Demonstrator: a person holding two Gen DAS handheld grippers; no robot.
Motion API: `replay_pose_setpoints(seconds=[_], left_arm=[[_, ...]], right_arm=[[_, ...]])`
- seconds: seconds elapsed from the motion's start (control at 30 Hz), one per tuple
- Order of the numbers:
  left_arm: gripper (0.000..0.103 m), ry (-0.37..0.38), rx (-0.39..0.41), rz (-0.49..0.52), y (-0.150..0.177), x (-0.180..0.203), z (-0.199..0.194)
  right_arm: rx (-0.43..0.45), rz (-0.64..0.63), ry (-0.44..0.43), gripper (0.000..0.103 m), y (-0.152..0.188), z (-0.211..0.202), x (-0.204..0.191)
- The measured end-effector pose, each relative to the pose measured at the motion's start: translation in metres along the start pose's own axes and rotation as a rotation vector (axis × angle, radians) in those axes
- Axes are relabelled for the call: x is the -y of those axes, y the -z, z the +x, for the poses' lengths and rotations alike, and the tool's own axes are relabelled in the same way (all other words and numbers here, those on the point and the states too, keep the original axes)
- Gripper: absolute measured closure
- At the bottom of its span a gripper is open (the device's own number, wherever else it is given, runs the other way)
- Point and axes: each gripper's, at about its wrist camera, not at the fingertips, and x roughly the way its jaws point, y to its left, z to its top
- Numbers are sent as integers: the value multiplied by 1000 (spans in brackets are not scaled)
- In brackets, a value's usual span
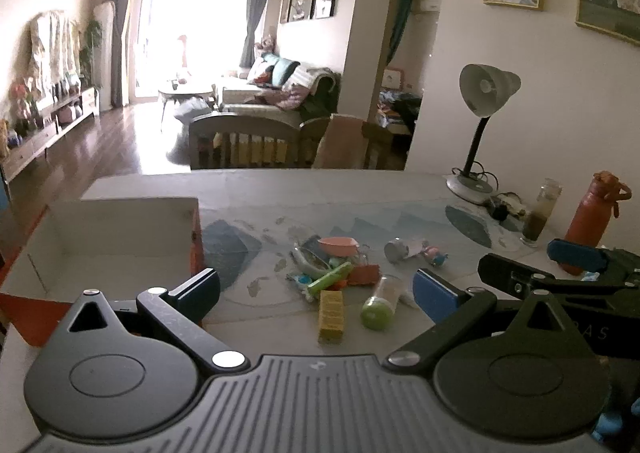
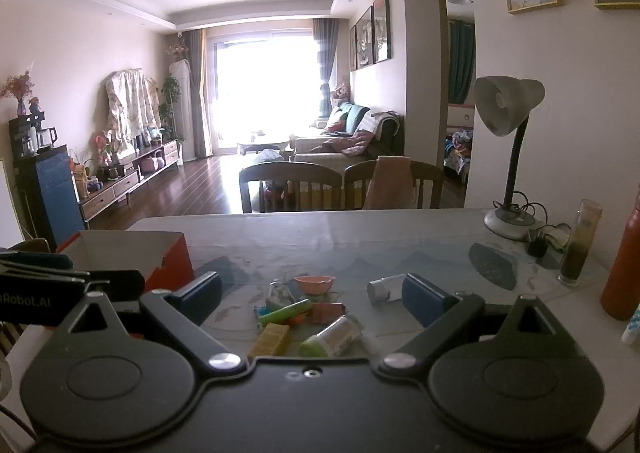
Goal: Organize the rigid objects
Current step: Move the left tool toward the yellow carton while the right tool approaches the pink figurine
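A heap of small rigid items lies mid-table: a yellow block, a clear tube with a green cap, a green marker, a pink bowl, an orange piece and a grey cylinder. An open white-lined orange box stands at the left. My left gripper is open and empty just short of the heap. My right gripper is open and empty over the heap's near side; it also shows in the left wrist view.
A desk lamp, a glass jar and an orange bottle stand at the table's far right with a charger and cables. Two chairs stand behind the far edge.
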Motion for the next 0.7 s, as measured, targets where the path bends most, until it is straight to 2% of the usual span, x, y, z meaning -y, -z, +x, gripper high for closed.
replay_pose_setpoints(seconds=[0.47, 0.7], left_arm=[[0, -5, -51, -18, -13, 19, 46], [0, -28, -111, -27, -16, 30, 80]], right_arm=[[-34, -10, -23, 6, -8, 34, 38], [-96, -14, -55, 6, -6, 63, 58]])
